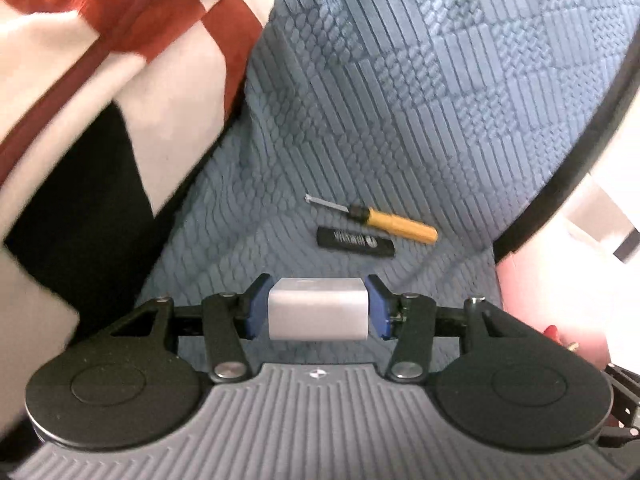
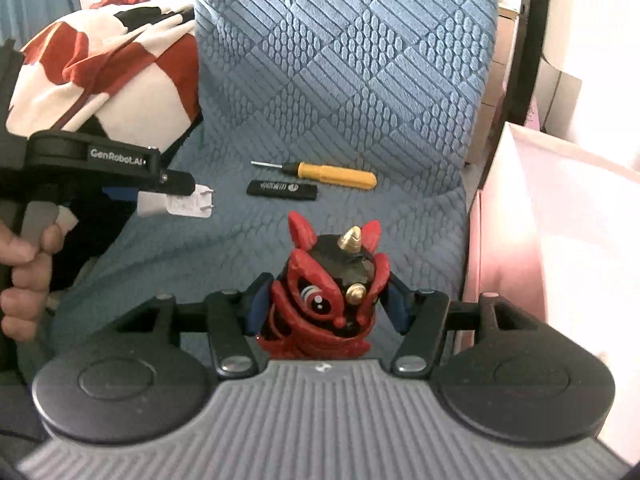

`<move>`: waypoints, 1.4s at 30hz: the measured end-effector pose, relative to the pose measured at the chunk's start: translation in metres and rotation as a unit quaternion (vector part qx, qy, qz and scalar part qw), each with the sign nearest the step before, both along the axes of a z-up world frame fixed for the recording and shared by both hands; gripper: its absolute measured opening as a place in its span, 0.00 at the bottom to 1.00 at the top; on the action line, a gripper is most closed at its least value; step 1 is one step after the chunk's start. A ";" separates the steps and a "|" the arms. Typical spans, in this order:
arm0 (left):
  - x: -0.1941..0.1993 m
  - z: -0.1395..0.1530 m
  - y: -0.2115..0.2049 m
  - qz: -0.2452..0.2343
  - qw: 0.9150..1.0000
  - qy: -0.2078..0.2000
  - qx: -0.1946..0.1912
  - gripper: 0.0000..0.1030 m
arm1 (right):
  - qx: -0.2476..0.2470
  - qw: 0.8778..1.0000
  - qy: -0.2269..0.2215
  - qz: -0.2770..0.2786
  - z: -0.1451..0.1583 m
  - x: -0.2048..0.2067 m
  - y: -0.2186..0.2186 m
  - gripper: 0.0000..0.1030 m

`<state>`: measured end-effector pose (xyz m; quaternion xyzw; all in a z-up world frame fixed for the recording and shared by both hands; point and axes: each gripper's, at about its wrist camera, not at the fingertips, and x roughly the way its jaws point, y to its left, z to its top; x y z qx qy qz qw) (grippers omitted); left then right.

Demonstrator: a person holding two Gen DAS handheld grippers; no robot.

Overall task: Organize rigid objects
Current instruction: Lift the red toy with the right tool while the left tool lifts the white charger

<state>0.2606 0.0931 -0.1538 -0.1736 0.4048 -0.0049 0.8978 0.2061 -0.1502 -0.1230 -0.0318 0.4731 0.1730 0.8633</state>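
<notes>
My left gripper (image 1: 318, 307) is shut on a white plug adapter (image 1: 318, 312), blue pads pressed on both its sides. The right wrist view shows that left gripper (image 2: 176, 196) at the left, holding the white adapter (image 2: 188, 206) with its metal prongs pointing right, above the seat. My right gripper (image 2: 326, 306) is shut on a red and black lion-head figurine (image 2: 328, 292) with gold horns. On the blue textured sofa seat (image 1: 248, 216) lie a yellow-handled screwdriver (image 1: 396, 224) (image 2: 336, 174) and, just in front of it, a black flat stick (image 1: 356, 242) (image 2: 282, 190).
A red, white and black blanket (image 1: 100, 80) (image 2: 100, 68) is heaped on the left of the seat. A pale pink box wall (image 2: 540, 220) stands at the right, past the black sofa edge (image 1: 560, 184). A person's hand (image 2: 24, 272) grips the left gripper's handle.
</notes>
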 end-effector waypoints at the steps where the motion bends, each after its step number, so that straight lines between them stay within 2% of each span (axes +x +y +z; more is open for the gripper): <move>1: -0.002 0.001 -0.004 -0.005 1.000 0.001 -0.001 0.55 | 0.000 1.000 0.002 -0.002 0.000 -0.004 0.000 0.59; 13: -0.052 -0.003 -0.032 -0.032 0.999 0.016 0.003 0.55 | 0.011 0.999 0.025 -0.031 0.003 -0.054 -0.009 0.59; 22: -0.073 -0.005 -0.035 -0.025 0.999 0.024 0.013 0.55 | 0.012 0.999 0.022 -0.038 0.004 -0.060 -0.006 0.59; 33: -0.066 -0.013 -0.037 -0.028 0.999 0.035 0.023 0.55 | 0.012 0.999 0.035 -0.026 -0.010 -0.056 0.002 0.60; 42: -0.060 -0.017 -0.038 -0.034 0.999 0.041 0.011 0.55 | 0.012 0.999 0.029 -0.028 -0.014 -0.056 0.002 0.60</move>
